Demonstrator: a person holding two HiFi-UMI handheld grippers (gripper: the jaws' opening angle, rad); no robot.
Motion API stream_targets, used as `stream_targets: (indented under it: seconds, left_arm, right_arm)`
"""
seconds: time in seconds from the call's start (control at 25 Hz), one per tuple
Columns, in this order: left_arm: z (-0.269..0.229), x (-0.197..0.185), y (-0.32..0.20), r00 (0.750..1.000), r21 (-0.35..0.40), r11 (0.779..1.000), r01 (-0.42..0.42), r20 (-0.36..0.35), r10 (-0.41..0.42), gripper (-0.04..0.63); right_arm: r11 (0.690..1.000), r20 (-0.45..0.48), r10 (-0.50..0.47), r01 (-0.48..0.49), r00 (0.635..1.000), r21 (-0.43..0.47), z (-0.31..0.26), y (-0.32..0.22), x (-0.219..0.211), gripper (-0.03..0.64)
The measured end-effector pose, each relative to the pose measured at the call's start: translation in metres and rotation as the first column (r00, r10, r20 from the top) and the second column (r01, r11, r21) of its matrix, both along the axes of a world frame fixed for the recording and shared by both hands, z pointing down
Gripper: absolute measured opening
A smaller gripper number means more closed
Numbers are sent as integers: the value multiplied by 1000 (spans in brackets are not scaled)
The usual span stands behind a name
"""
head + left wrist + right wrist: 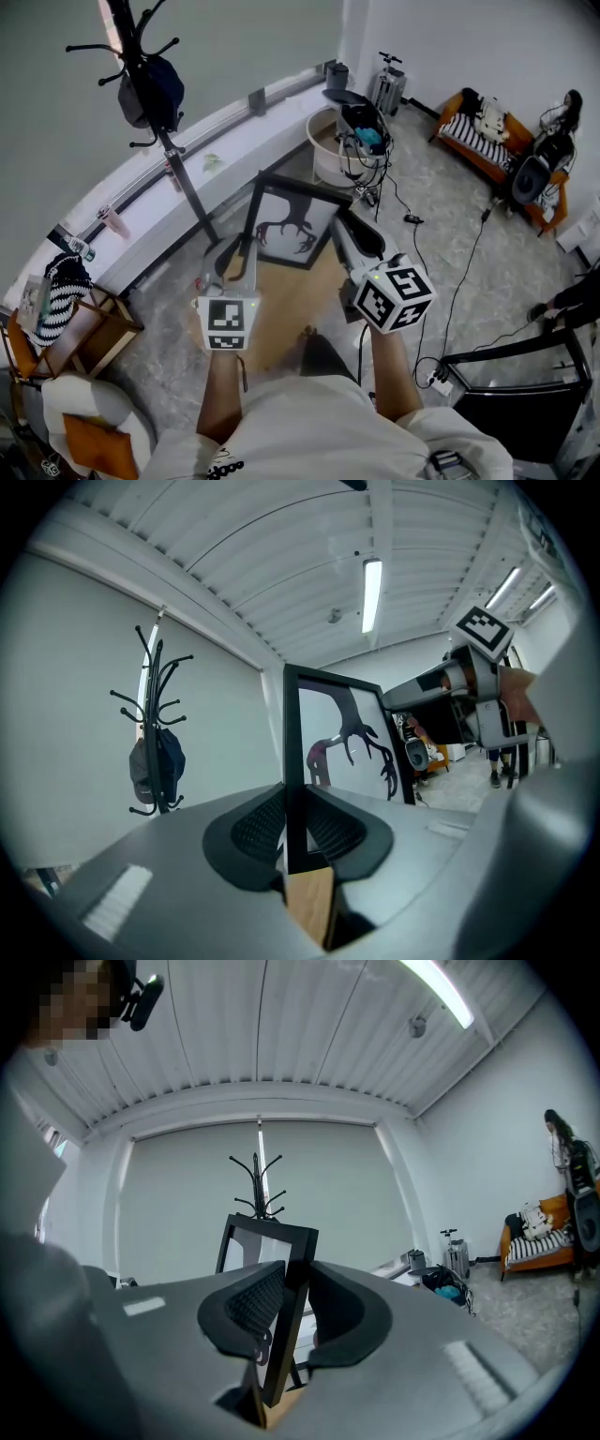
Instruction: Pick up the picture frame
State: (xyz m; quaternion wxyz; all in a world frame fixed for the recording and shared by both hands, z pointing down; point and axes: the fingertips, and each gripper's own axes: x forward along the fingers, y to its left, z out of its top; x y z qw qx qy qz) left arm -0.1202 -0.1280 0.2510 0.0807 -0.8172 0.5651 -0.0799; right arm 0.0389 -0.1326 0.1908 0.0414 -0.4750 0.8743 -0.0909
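The picture frame [292,221] is black, with a white print of a dark antlered silhouette, and it is held up between both grippers. My left gripper [246,242] is shut on its left edge; in the left gripper view the black frame [298,761] runs upright between the pads [257,829] of the left gripper [296,834]. My right gripper [339,227] is shut on the frame's right edge. In the right gripper view the frame [274,1241] stands slightly tilted in the right gripper [289,1314]. A pale wooden surface [286,300] lies below the frame.
A black coat stand [150,89] with a dark bag stands at the wall behind the frame. Beyond the frame is a white tub [328,150] with gear and cables. An orange sofa [483,141] with a seated person [555,141] is far right. A wooden rack [84,328] stands left.
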Motion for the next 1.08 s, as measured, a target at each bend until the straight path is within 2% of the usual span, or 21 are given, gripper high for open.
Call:
stream_targets:
  seconds: [1.08]
  left_arm:
    - [13, -1, -7, 1000, -26, 1000, 5, -7, -5, 75]
  right_arm:
    - [1000, -12, -6, 5, 1000, -24, 11, -8, -1, 81]
